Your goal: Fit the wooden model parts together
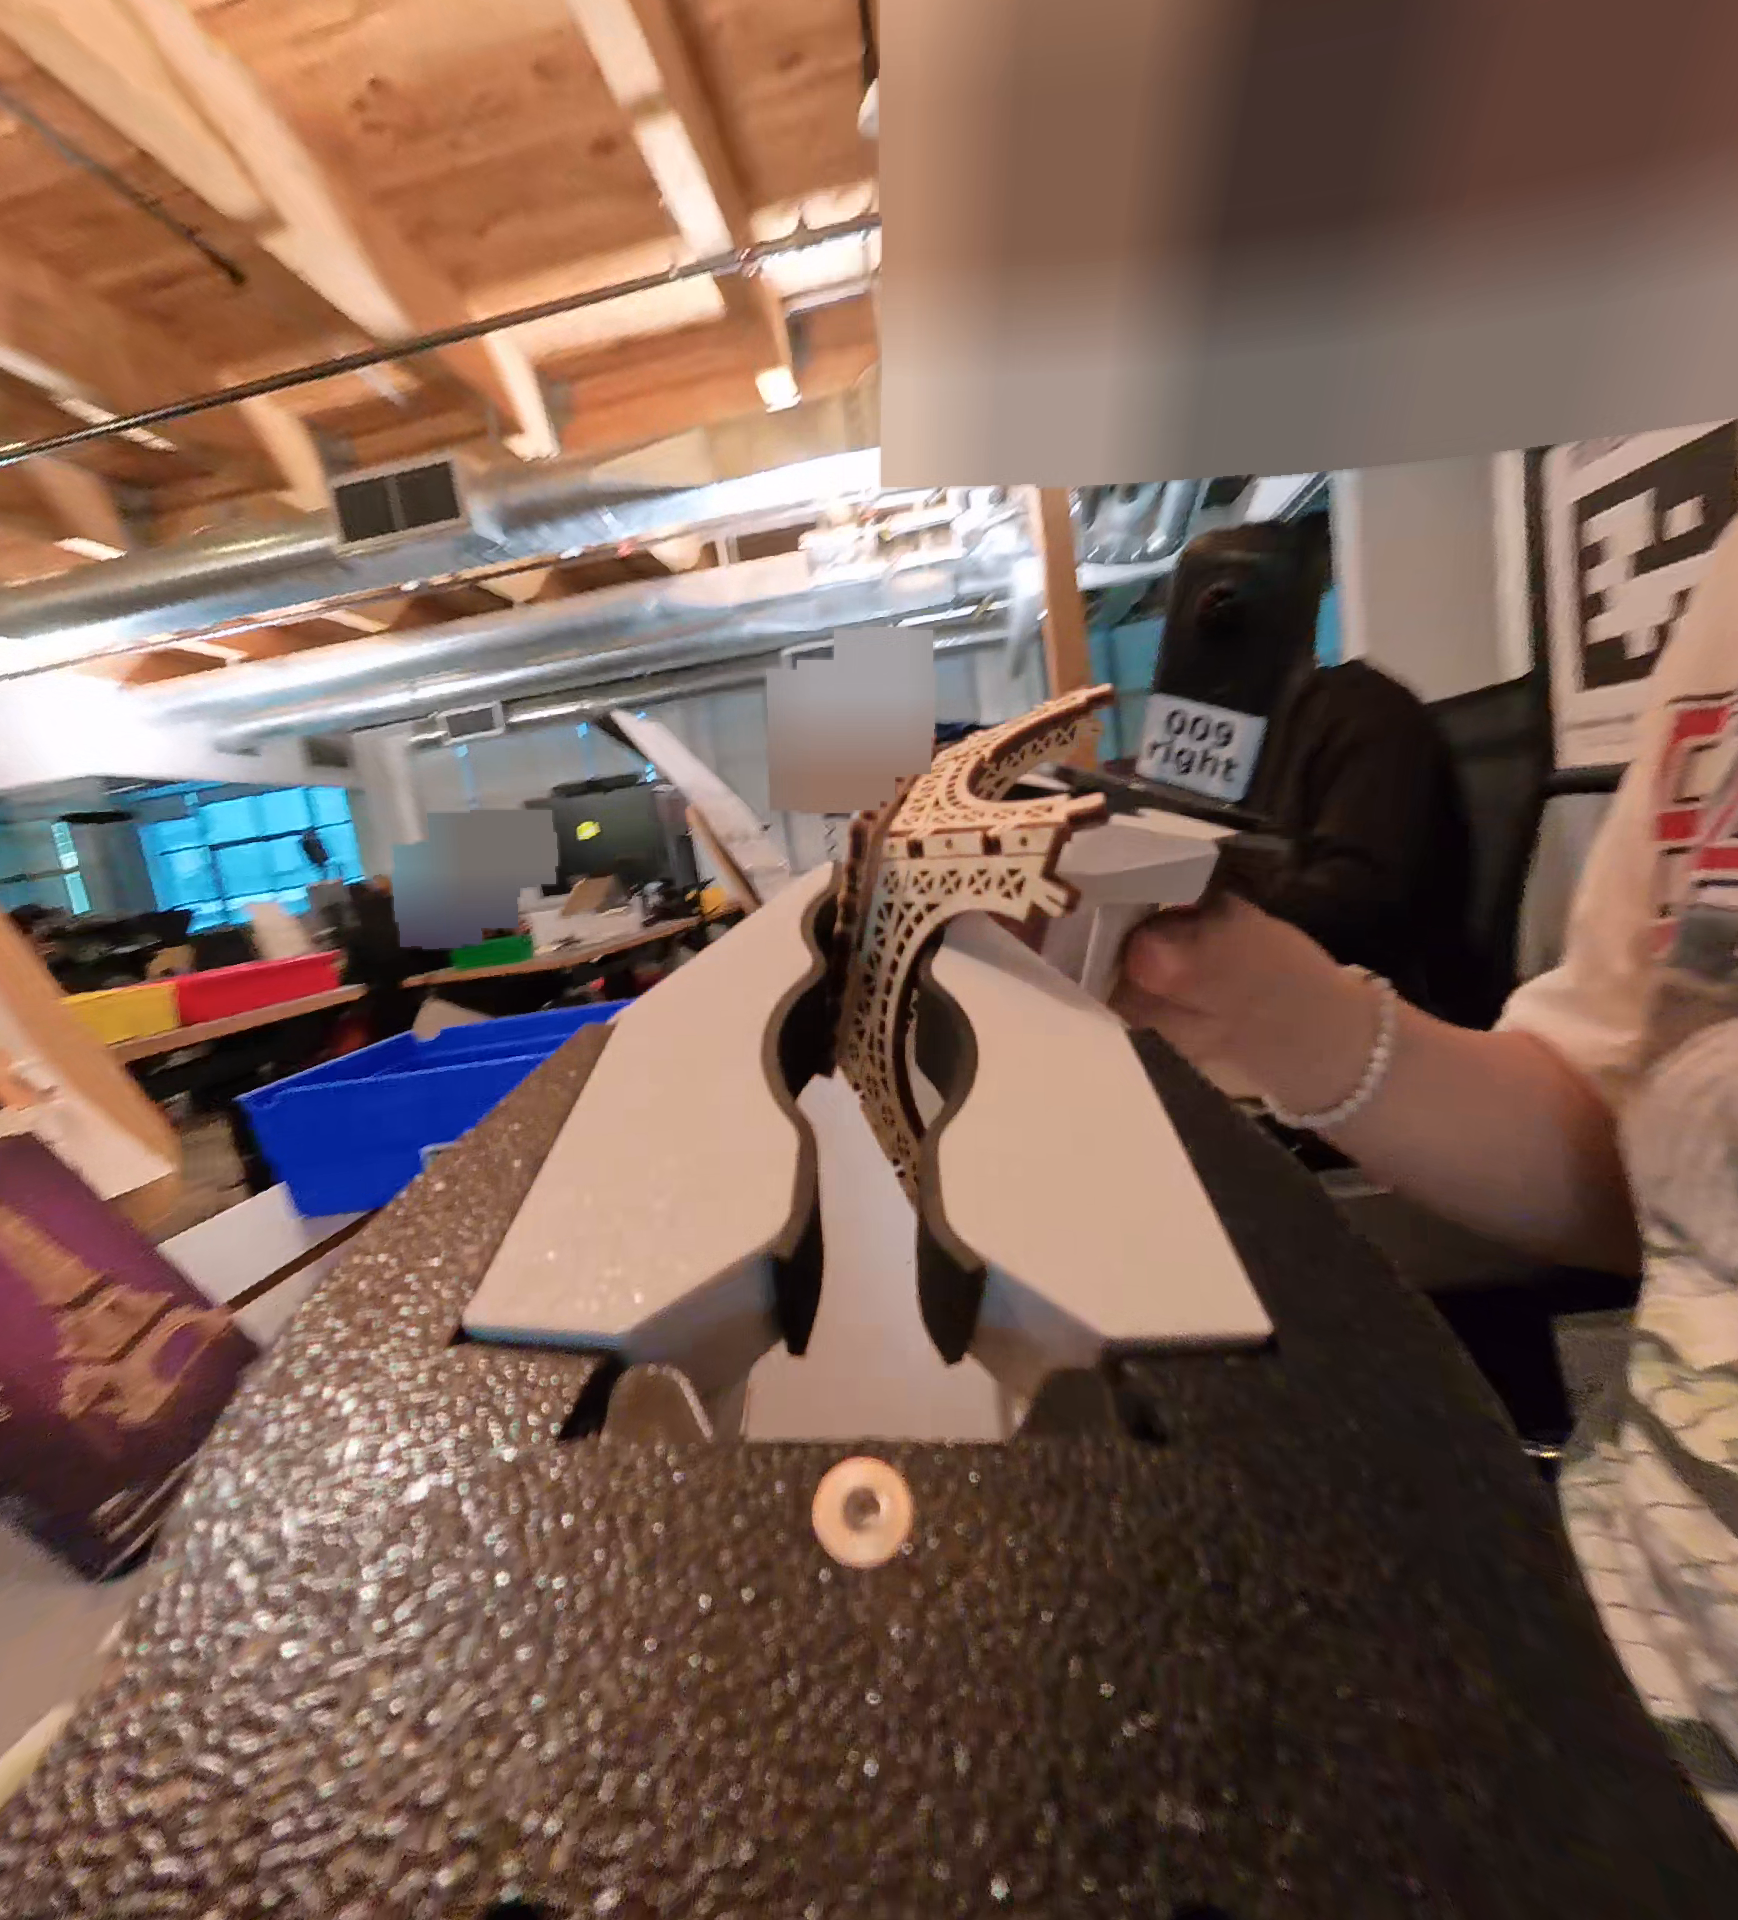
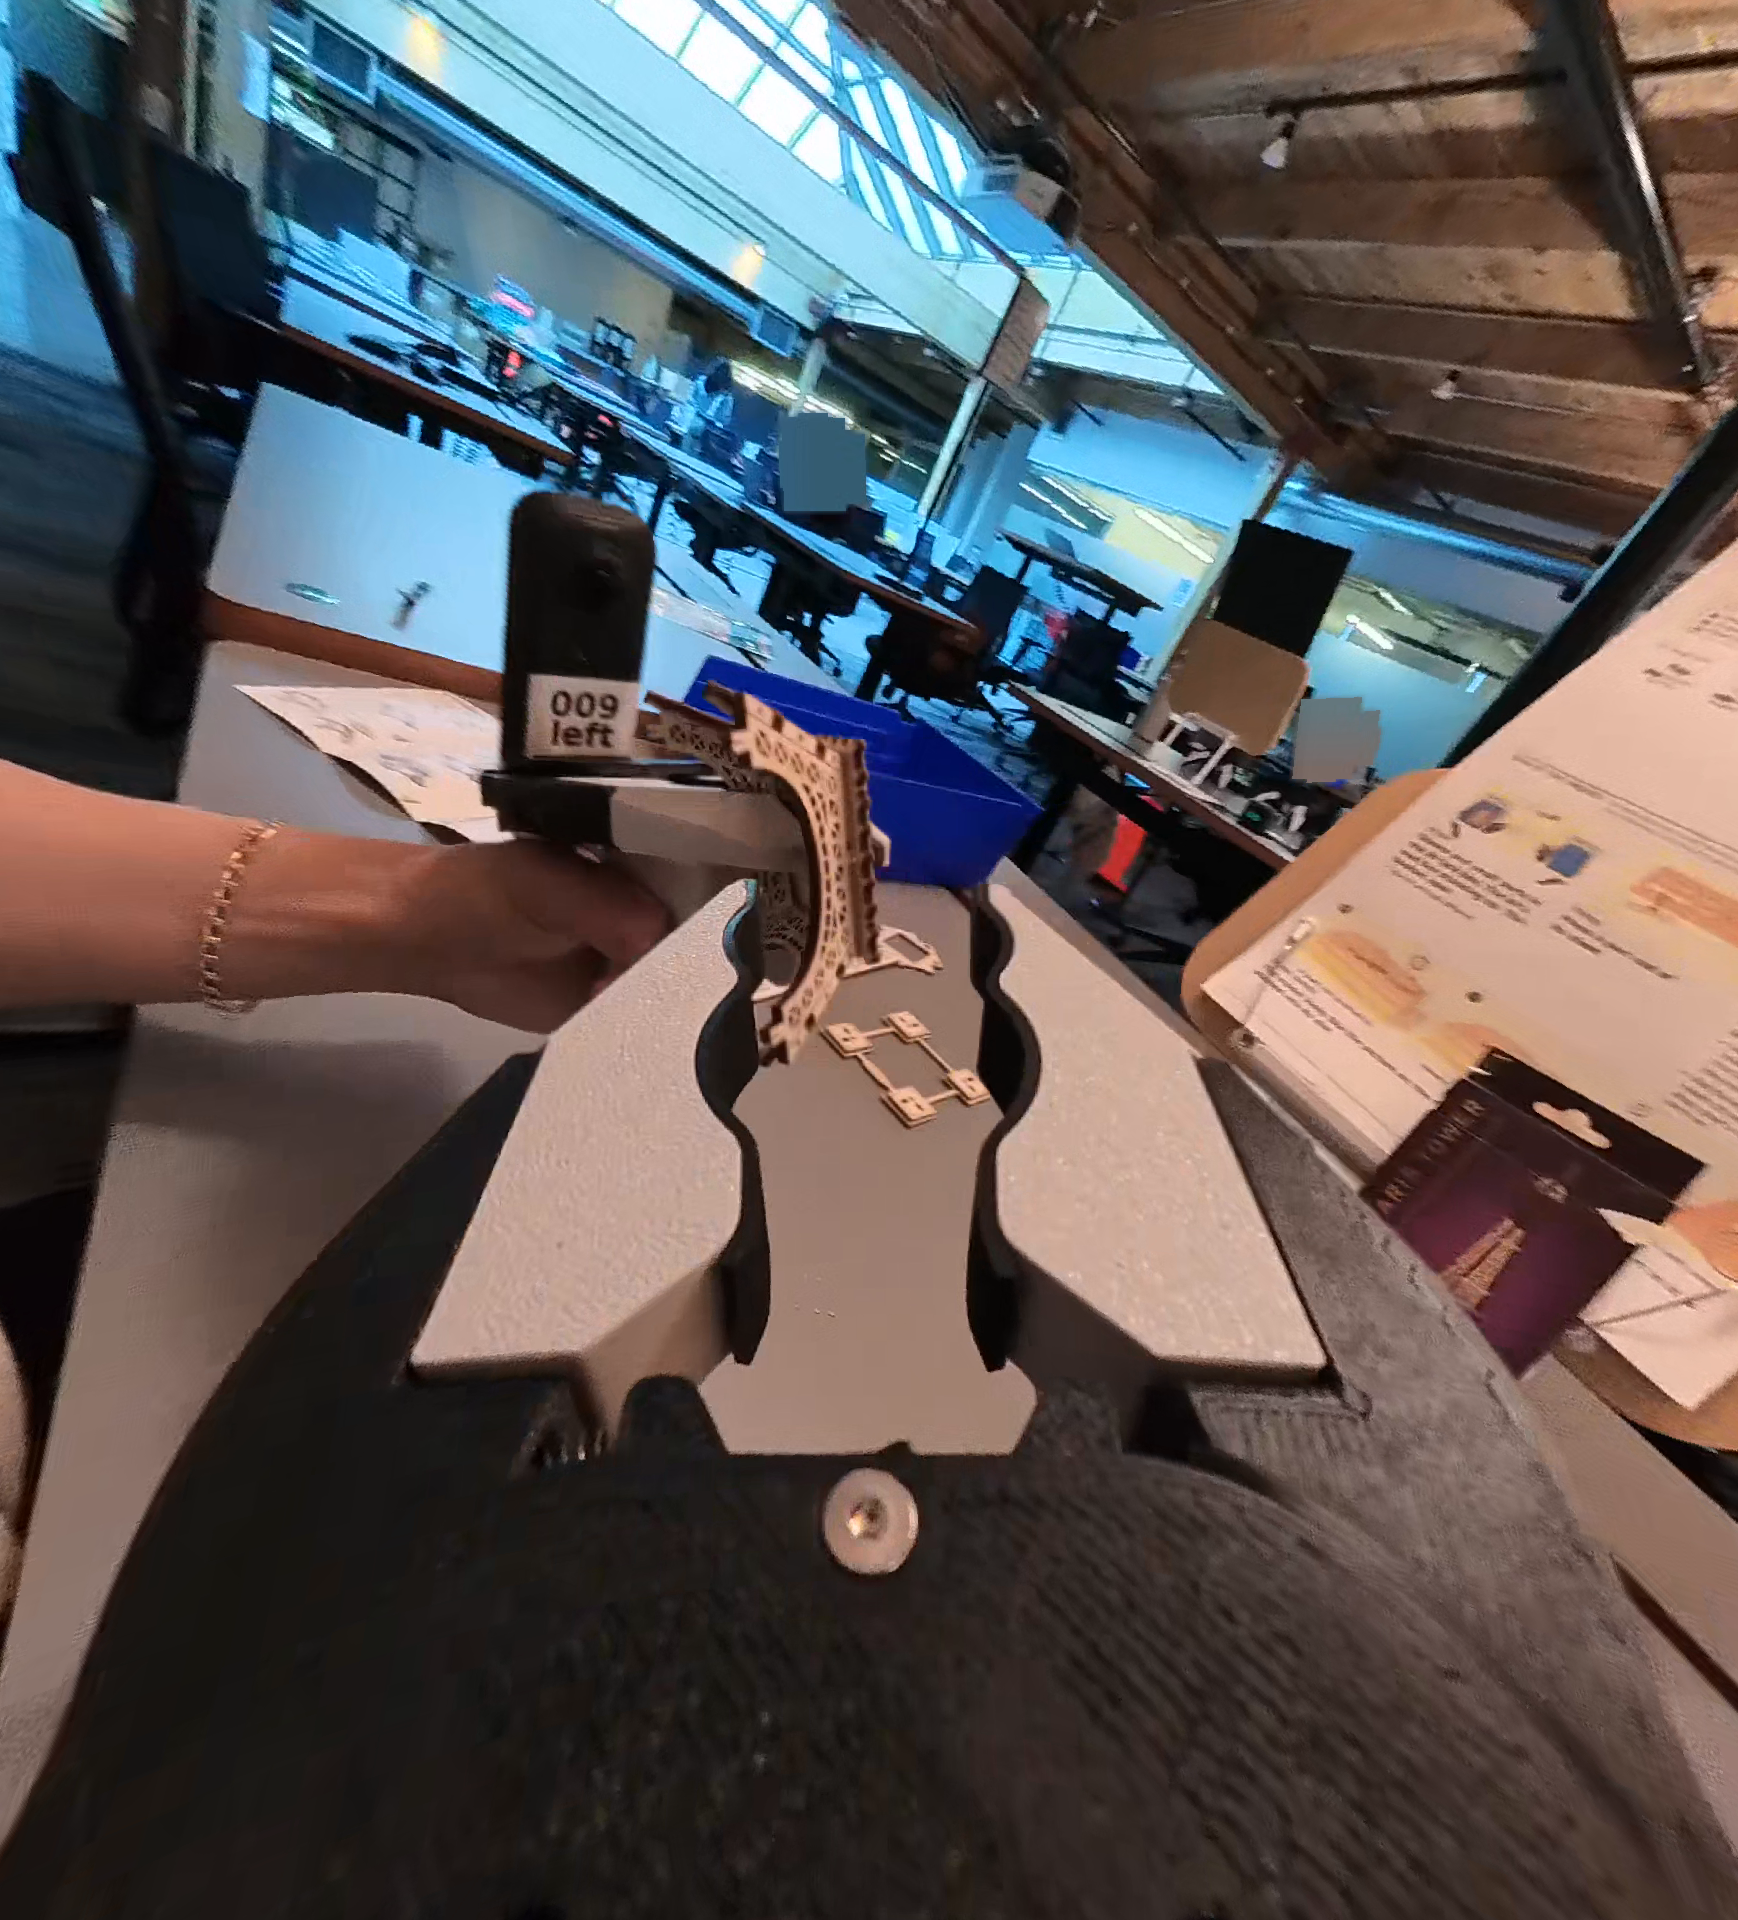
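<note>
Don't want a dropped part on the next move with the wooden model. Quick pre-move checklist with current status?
1. Left gripper shut on the lattice part: ok.
2. Right gripper open and empty: ok.
3. Lattice part centred between the right jaws: not ok, it sits close to one finger.
4. Square frame lying flat on the table, untouched: ok.
5. Lattice part's tabs fully seated: cannot tell.

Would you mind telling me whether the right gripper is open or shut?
Open: the fingers of the right gripper stand apart; the flat wooden frame shows between them.
</note>
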Demonstrator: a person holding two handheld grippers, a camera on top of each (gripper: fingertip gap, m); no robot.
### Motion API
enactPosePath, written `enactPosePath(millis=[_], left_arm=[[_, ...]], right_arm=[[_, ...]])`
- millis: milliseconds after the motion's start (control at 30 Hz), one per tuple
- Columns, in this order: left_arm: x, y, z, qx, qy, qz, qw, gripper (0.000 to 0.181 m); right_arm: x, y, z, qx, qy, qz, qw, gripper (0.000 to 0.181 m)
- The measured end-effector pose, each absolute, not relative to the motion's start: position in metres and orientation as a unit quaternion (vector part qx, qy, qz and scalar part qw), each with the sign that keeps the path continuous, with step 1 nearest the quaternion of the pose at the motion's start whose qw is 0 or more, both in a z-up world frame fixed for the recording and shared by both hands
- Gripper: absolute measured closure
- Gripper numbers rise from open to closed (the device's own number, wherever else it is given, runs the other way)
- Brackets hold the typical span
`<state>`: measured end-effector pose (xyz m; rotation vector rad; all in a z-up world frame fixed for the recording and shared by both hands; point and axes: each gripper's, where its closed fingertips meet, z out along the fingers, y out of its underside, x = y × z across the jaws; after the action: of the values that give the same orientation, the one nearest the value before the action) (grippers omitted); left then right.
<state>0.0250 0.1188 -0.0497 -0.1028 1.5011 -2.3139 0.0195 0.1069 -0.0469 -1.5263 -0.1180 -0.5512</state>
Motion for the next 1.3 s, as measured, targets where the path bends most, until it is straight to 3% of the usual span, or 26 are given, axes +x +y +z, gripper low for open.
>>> enactPosePath(millis=[500,967,1300], left_arm=[[0.010,0.110,-0.049,-0.018,0.518,-0.846,0.125,0.175],[0.007,0.106,-0.048,-0.045,0.496,-0.867,0.036,0.175],[0.008,0.100,-0.053,-0.042,0.516,-0.855,0.030,0.175]], right_arm=[[0.005,0.120,-0.052,-0.686,-0.086,-0.229,0.686,0.168],[0.001,0.116,-0.047,-0.680,-0.077,-0.179,0.707,0.167],[0.002,0.107,-0.045,-0.673,-0.045,-0.088,0.733,0.163]])
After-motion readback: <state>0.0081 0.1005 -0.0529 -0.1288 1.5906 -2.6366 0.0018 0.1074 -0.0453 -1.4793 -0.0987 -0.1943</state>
